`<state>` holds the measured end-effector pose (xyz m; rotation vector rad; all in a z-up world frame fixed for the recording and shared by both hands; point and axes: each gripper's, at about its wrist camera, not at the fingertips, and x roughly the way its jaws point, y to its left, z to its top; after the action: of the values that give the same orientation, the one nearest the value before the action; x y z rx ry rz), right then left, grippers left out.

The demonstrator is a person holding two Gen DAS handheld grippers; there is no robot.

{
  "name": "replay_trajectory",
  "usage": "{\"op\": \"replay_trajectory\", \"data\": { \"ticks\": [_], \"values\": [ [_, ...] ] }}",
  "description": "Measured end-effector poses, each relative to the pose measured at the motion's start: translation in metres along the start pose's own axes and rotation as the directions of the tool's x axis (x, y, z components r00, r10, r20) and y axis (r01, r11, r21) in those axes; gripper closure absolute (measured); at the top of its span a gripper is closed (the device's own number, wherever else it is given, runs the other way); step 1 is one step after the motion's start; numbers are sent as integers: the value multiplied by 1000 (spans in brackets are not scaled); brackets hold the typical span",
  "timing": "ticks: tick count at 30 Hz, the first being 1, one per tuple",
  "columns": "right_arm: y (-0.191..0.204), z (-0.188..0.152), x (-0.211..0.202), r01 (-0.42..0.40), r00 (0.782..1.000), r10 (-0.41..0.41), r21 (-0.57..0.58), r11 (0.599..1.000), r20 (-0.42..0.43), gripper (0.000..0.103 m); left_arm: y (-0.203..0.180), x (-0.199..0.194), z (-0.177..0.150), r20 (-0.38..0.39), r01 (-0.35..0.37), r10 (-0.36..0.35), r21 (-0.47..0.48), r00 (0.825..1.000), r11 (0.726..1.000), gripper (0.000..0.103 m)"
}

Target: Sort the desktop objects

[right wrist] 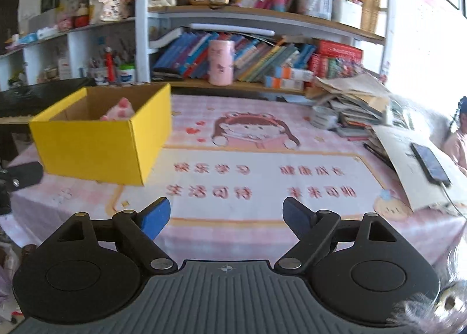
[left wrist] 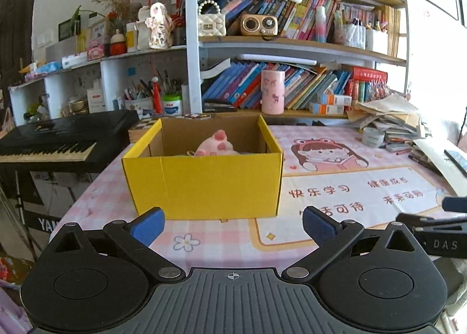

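The left gripper hangs over the near edge of the desk with its blue-padded fingers spread wide and nothing between them. Straight ahead of those fingers, just beyond their tips, stands a yellow cardboard box with its top open; inside it, toward the far wall, a pink plush toy pokes above the rim. The box sits on a pink desk mat printed with a cartoon girl and red Chinese characters. To the left of the left fingers, off the desk edge, is a black electronic keyboard. The right gripper also stands with its jaws apart and empty, its fingers over the bare printed mat. From there the yellow box lies ahead and to the left of the left finger, well apart from it. Ahead and to the right of the right finger a messy pile of books and papers sits on the desk, and nearer on that side a smartphone lies on a sheet of card. Beyond both, a pink cylindrical tin stands upright on the lowest bookshelf.
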<state>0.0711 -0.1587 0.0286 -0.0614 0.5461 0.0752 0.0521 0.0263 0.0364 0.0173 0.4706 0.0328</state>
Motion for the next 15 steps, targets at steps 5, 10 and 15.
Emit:
{"op": "replay_trajectory", "data": {
  "ticks": [5, 10, 15],
  "values": [
    [-7, -18, -3, 21, 999, -20, 30, 999, -50, 13, -7, -1, -9, -40, 9, -9, -2, 999, 1000, 1],
    [-9, -27, -3, 6, 996, -2, 44, 999, -91, 10, -12, 3, -17, -112, -18, 22, 36, 993, 999, 0],
    [-8, -28, -3, -7, 995, 11, 39, 999, -104, 8, -10, 5, -22, -149, -43, 46, 24, 988, 999, 0]
  ]
}}
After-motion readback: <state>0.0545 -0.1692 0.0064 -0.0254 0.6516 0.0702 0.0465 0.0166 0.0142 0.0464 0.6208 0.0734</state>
